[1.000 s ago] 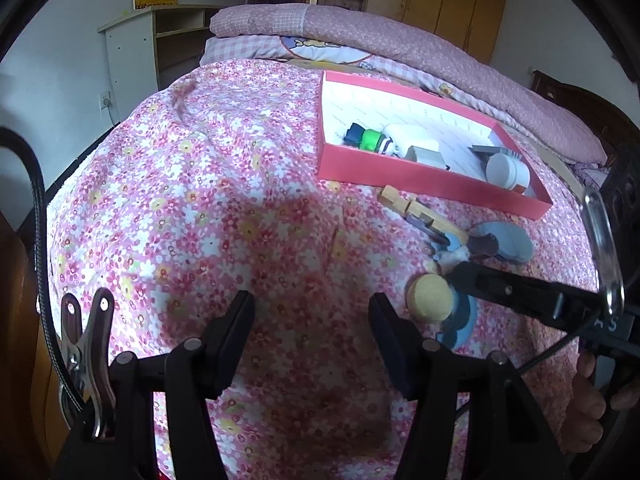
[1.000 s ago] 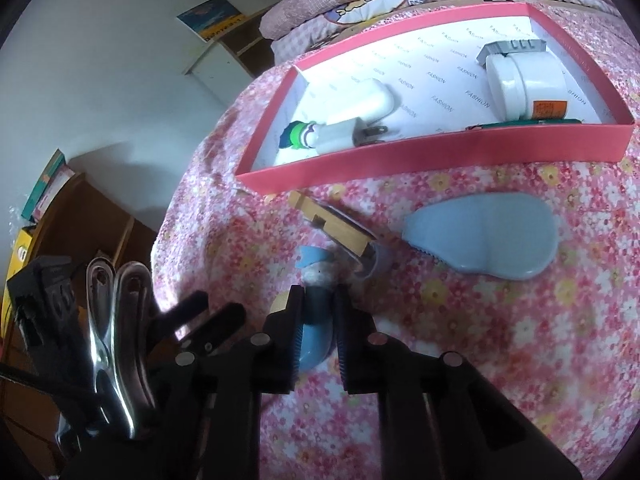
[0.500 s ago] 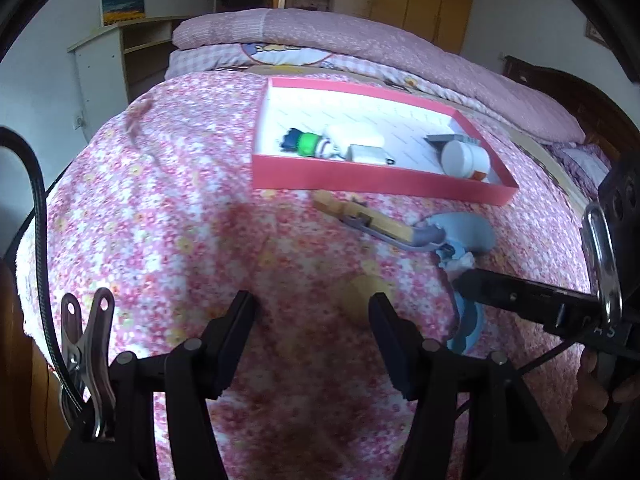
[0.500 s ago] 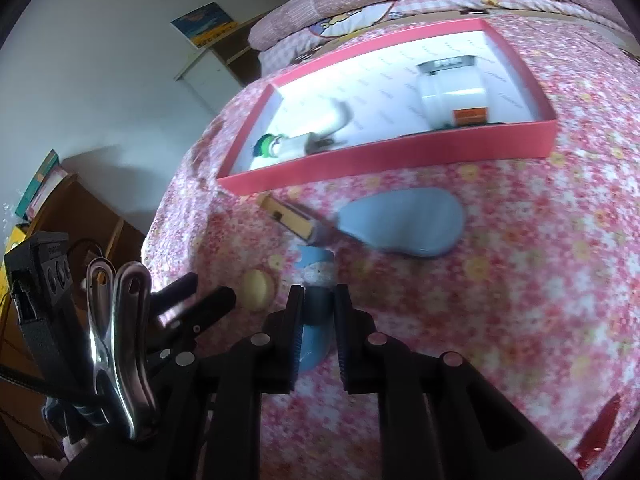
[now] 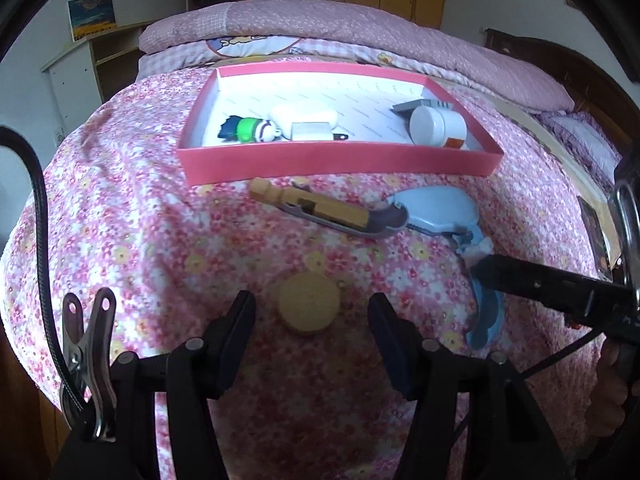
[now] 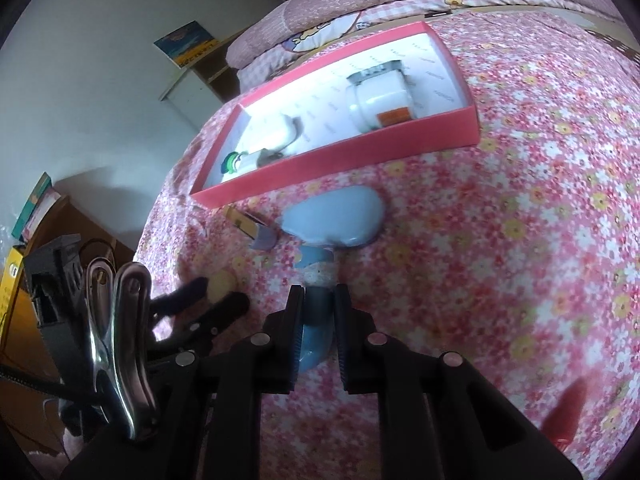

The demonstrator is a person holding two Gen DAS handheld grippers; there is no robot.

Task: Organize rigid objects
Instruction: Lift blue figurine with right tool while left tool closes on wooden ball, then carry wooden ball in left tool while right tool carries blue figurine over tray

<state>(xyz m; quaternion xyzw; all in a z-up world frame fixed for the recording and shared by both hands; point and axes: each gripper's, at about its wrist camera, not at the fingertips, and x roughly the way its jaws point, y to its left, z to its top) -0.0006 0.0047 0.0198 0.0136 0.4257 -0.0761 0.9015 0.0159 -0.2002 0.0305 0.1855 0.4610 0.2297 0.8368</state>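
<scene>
The right claw is pinched on a small blue figurine, its head and hat poking out ahead of the fingers, held low over the flowered bed. The left claw is spread wide with a round wooden disc lying on the bed between its fingers, not yet gripped.

The red box, where a white jar, a green-and-white toy and a white charger already lie, sits well ahead of both.

Risks, as I judge them: the figurine looks smooth and tapered, so it could slip or pivot during the carry (the grip is on its lower body only). On the way it must clear the wooden-handled tool and the pale blue case lying just before the box wall; clipping either would nudge them. The soft bedding may let the disc tilt or sink as the left claw closes, spoiling the pinch.
</scene>
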